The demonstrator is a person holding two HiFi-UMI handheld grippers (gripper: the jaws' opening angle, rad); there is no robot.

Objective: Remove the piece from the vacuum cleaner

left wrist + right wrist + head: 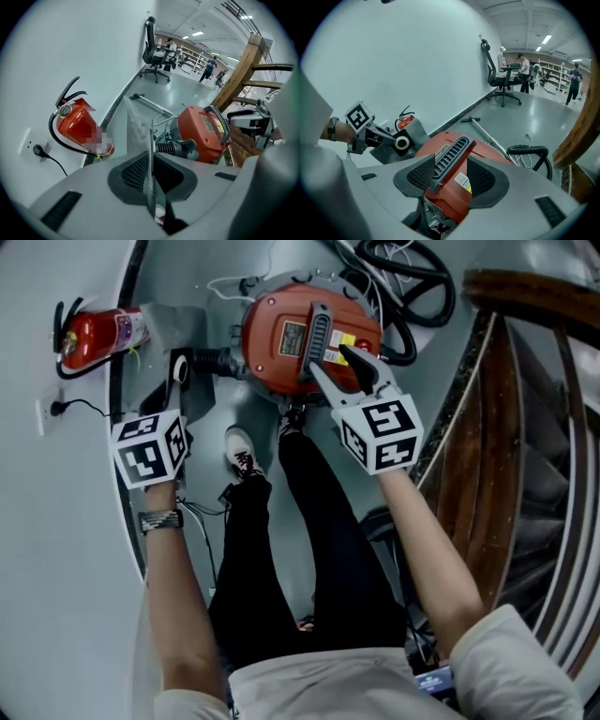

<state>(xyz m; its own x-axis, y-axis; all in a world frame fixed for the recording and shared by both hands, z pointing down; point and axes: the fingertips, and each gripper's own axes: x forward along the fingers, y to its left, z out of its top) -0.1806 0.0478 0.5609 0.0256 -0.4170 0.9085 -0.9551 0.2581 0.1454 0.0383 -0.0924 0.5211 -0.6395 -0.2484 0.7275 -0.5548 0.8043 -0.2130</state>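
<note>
1. Left hand-held gripper [151,168]: clamped on the thin edge of the piece [134,123]. The grey sheet stands edge-on between your pads and rises beyond them.
2. Right hand-held gripper [451,171]: jaws apart, astride the handle [452,152]. One pad lies against the handle and a gap shows at the other. You grip nothing here; it reads as a brace.
3. Piece, detail: flat and grey, with a pale ring [401,143] near its far end. You hold it off the floor [202,277], on your left of the vacuum [277,343]. The ring sits just beside the black inlet [208,362]. No view shows whether the two touch.
4. Vacuum: a red body lying on the floor just ahead of your shoes, handle uppermost.
5. Progress, judged:
   - Done: you have the piece in a firm grip, and your other gripper is placed on the body.
   - The piece looks at or just off the inlet, so the pull is at most near its end.
   - Left: draw the piece clear to your left, confirm it is free, and let go of the handle.
6. Extinguisher [98,334]: red, against the wall, just beyond the piece.
7. Hose [412,287]: black, coiled on the floor behind the vacuum.
8. Wand [485,131]: a metal tube lying on the floor farther out.
9. Chair [501,79]: an office chair by the wall, well beyond everything else.
</note>
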